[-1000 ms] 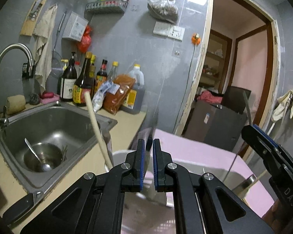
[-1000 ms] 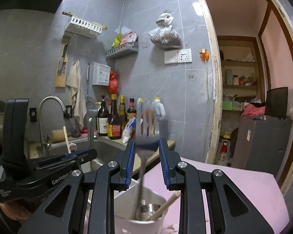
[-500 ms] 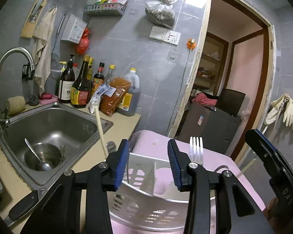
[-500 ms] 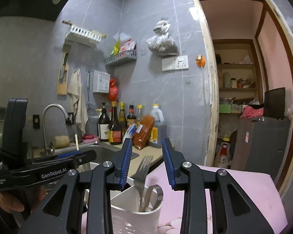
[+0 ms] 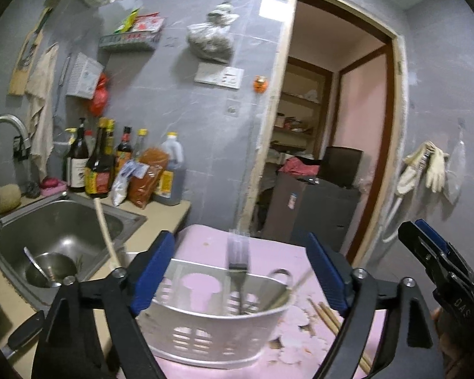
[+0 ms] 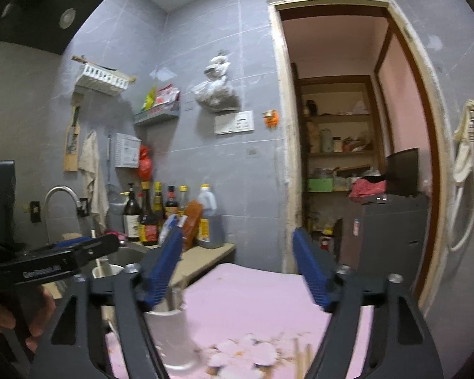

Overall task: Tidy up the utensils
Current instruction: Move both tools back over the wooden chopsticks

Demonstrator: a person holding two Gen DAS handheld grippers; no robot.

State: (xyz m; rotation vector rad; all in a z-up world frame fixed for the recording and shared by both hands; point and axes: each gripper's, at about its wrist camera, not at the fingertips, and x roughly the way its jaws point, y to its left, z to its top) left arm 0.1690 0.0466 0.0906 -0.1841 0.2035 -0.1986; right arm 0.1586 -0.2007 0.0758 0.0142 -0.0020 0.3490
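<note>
A white slotted utensil holder [image 5: 211,325] stands on the pink table top [image 5: 268,249], and shows in the right wrist view [image 6: 170,331] too. A metal fork [image 5: 238,265] stands tines-up in it beside another metal handle [image 5: 279,276]. A wooden handle [image 5: 106,230] sticks up at its left end. Wooden chopsticks [image 5: 328,315] lie on the table to its right. My left gripper [image 5: 240,271] is wide open and empty, straddling the holder. My right gripper [image 6: 238,268] is wide open and empty, above the table right of the holder.
A steel sink [image 5: 57,230] holding a bowl and spoon [image 5: 44,271] lies to the left under a tap [image 5: 6,126]. Sauce bottles [image 5: 110,161] line the wall behind. A doorway [image 5: 331,145] opens at the back right. A dark cabinet [image 5: 312,208] stands beyond the table.
My right gripper let go of the fork into the holder, opened wide and rose. My left gripper opened wide and drew back from the holder.
</note>
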